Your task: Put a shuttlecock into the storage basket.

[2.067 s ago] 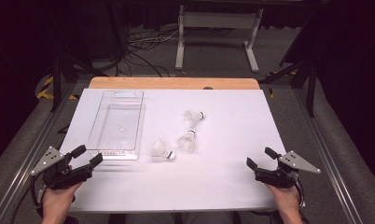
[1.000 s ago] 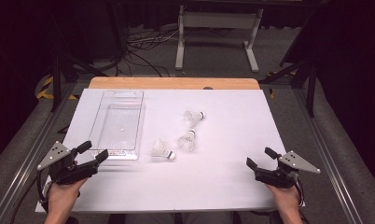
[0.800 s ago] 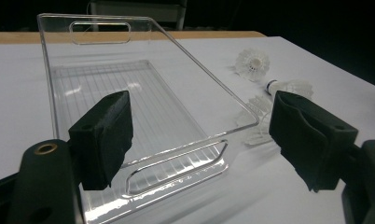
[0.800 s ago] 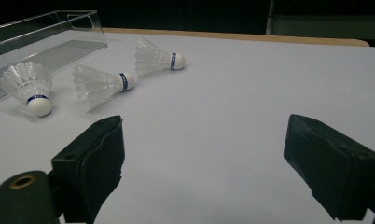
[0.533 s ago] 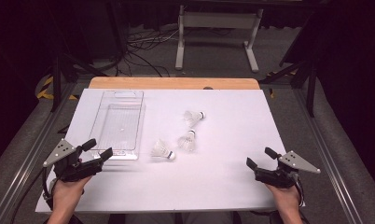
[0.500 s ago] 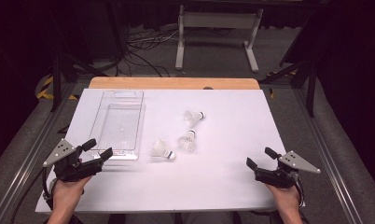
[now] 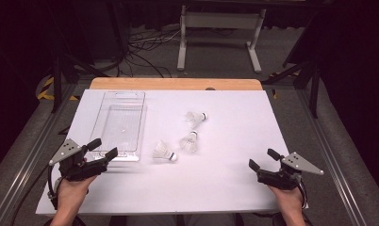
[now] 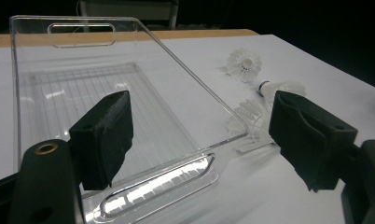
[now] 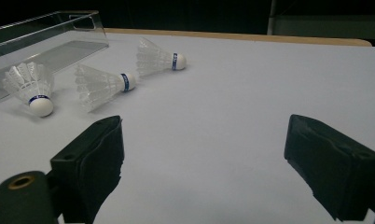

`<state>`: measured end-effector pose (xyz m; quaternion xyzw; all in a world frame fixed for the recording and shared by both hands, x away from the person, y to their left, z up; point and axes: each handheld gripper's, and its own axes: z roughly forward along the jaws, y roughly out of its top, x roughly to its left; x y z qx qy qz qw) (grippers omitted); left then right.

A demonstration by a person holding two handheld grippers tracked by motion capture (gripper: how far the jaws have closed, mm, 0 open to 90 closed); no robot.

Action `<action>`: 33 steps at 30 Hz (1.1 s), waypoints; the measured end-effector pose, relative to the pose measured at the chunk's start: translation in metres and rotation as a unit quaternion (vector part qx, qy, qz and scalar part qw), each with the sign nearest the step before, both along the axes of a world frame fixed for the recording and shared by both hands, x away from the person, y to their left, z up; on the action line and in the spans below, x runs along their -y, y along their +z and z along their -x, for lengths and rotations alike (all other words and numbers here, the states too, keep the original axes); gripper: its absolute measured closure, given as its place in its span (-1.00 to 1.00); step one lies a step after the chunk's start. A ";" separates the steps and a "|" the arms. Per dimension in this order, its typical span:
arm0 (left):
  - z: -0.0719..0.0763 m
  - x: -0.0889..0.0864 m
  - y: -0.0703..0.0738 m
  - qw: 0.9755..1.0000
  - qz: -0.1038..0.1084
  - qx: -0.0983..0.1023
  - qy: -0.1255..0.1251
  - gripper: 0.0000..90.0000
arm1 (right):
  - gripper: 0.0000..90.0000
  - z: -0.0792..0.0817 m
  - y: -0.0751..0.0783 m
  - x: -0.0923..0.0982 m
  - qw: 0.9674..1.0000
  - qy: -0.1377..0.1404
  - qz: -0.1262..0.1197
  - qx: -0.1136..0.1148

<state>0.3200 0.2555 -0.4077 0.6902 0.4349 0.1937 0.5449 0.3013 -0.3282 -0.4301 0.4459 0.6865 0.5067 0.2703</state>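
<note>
Nothing looks started yet — your left gripper [image 7: 99, 151] and right gripper [image 7: 262, 159] hold jaws wide apart and empty, three shuttlecocks [image 7: 165, 151] lie mid-table, right of the empty clear tray [image 7: 104, 113].

both grippers' jaws apparently wide apart

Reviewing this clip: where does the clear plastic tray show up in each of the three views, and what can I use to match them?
High view: the clear tray lies left of centre on the white table, just ahead of the left gripper.
Left gripper view: the tray spreads across the left and centre, beyond the open jaws.
Right gripper view: the tray's corner sits at top left.
Shared landmark: the shuttlecock nearest the tray.
</note>
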 end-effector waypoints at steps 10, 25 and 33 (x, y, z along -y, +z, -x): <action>-0.005 0.007 0.000 1.000 0.000 -0.003 -0.006 -0.49 | -0.72 0.000 0.000 0.000 1.000 0.001 0.000 -0.001; -0.014 0.023 0.005 1.000 -0.004 -0.002 -0.020 -0.48 | -0.72 0.000 0.000 0.000 1.000 0.001 -0.002 -0.001; -0.019 0.030 0.006 1.000 -0.009 -0.002 -0.028 -0.48 | -0.72 0.000 0.000 0.000 1.000 0.000 -0.001 -0.001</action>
